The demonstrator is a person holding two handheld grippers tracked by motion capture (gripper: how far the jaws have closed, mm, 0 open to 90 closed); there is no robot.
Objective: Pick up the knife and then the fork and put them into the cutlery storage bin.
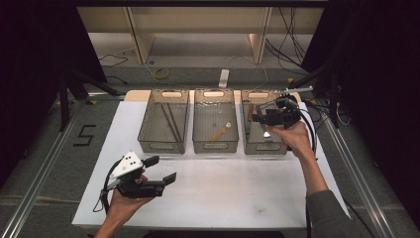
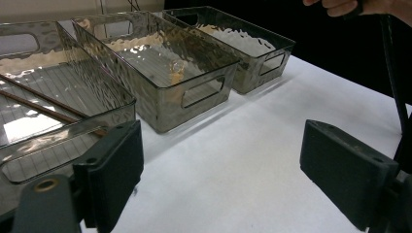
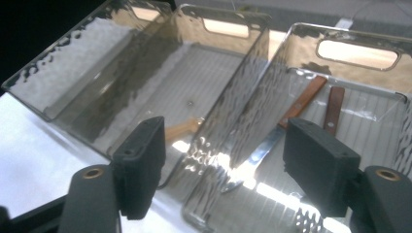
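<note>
Three clear plastic bins stand in a row on the white table top (image 1: 213, 193). The left bin (image 1: 163, 147) holds dark chopsticks (image 1: 171, 121). A small wooden-handled utensil (image 1: 220, 131) lies in the middle bin (image 1: 215, 147). In the right bin (image 1: 265, 150) lie a wooden-handled knife (image 3: 291, 116), a second wooden handle (image 3: 334, 109) and a fork (image 3: 306, 218). My right gripper (image 1: 257, 118) hovers over the right bin, open, nothing between its pads (image 3: 223, 165). My left gripper (image 1: 161, 169) is held low over the table in front of the left bin, open and empty (image 2: 218, 179).
A hand (image 2: 359, 6) and a black cable (image 2: 391, 73) show past the right bin (image 2: 272, 53) in the left gripper view. Metal rails (image 1: 44, 163) and dark curtains flank the table. Shelving and loose cables (image 1: 158, 74) lie beyond the bins.
</note>
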